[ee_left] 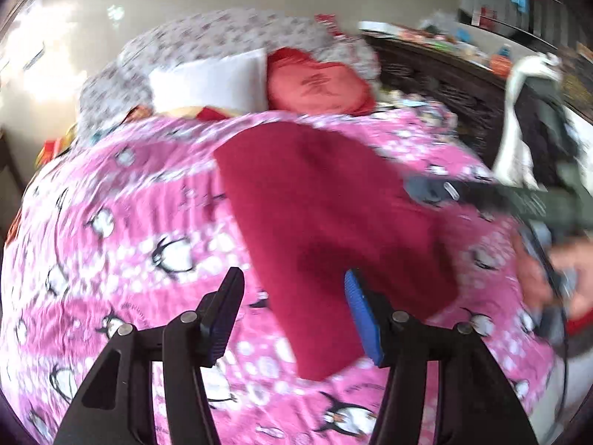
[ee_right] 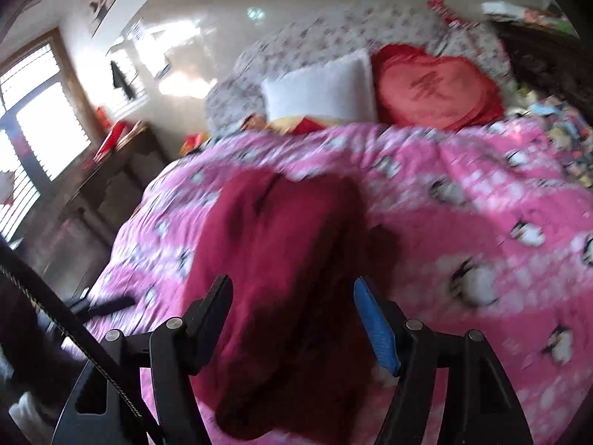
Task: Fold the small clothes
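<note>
Left wrist view, one dark red garment (ee_left: 326,200), one pink quilt (ee_left: 122,230), two pillows.

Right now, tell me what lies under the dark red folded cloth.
The dark red folded cloth lies on the pink penguin-print quilt, which shows all around it. Anything between them is covered.

A pink quilt (ee_right: 463,170) printed with penguins covers the bed and fills the near part of both views. At its far end a white pillow (ee_right: 320,87) leans against the flower-patterned headboard (ee_right: 333,33), with a red heart-shaped cushion (ee_right: 437,91) (a darker character is stitched on its face) touching it on the right. On the far left a window (ee_right: 26,141) lets in bright light, and a dark wooden cabinet (ee_right: 111,181) stands beside the bed below it.
</note>
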The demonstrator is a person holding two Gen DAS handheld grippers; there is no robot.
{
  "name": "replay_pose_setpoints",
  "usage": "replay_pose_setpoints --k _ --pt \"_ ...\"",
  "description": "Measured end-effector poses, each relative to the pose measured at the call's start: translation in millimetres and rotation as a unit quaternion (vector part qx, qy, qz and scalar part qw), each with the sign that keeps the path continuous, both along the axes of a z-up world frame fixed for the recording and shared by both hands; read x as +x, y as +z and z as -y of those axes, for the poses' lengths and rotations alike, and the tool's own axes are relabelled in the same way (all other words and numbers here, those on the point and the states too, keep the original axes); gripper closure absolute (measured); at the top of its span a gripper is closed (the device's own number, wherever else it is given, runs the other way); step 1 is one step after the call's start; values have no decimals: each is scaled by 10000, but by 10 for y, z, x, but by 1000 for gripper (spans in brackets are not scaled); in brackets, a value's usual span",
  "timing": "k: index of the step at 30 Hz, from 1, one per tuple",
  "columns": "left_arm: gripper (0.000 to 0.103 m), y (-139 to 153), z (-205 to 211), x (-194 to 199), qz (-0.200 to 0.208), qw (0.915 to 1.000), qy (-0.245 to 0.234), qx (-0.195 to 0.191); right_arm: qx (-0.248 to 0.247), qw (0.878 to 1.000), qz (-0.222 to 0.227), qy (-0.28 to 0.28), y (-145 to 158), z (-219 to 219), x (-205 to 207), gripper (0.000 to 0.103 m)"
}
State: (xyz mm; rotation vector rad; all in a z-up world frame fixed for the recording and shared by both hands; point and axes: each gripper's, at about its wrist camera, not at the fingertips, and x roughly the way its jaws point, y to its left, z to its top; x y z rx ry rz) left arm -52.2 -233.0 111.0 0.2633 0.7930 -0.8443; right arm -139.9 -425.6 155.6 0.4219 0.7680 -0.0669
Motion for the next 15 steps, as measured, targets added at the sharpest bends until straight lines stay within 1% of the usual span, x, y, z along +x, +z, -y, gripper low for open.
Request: replay_pose_setpoints --k 1,2,3,4,6,8,10,12,14,15 --pt "47 -64 5 67 -175 9998 69 -6 69 9999 -97 120 -73 -77 42 30" --pt "47 -99 32 127 -274 9996 109 -3 44 9996 -206 188 -145 -144 94 41" --pt "47 -147 32 158 -390 9991 168 9 -115 9992 -318 209 -213 -209 139 58" --pt "47 -167 35 174 -446 9988 198 26 -368 9982 -437 201 -266 -274 168 83" --pt "47 -200 -13 122 -503 9985 209 59 -620 9975 -280 178 -226 -340 83 85" --pt "47 -160 -19 89 -400 9990 177 9 -1053 9942 -28 232 -66 -436 -90 85" --pt "44 -154 3 52 -320 9993 194 -11 -1164 9931 150 0 37 -391 -198 85" --pt "42 -205 98 17 -273 9994 187 35 -1149 9932 -11 -182 -46 -305 -145 85" --pt "42 -261 178 -6 -169 9995 219 165 -1009 9938 -422 -190 -289 -259 -24 82" --pt "42 -285 198 -15 -168 9994 204 208 -961 9939 -522 -150 -378 -251 -1 81"
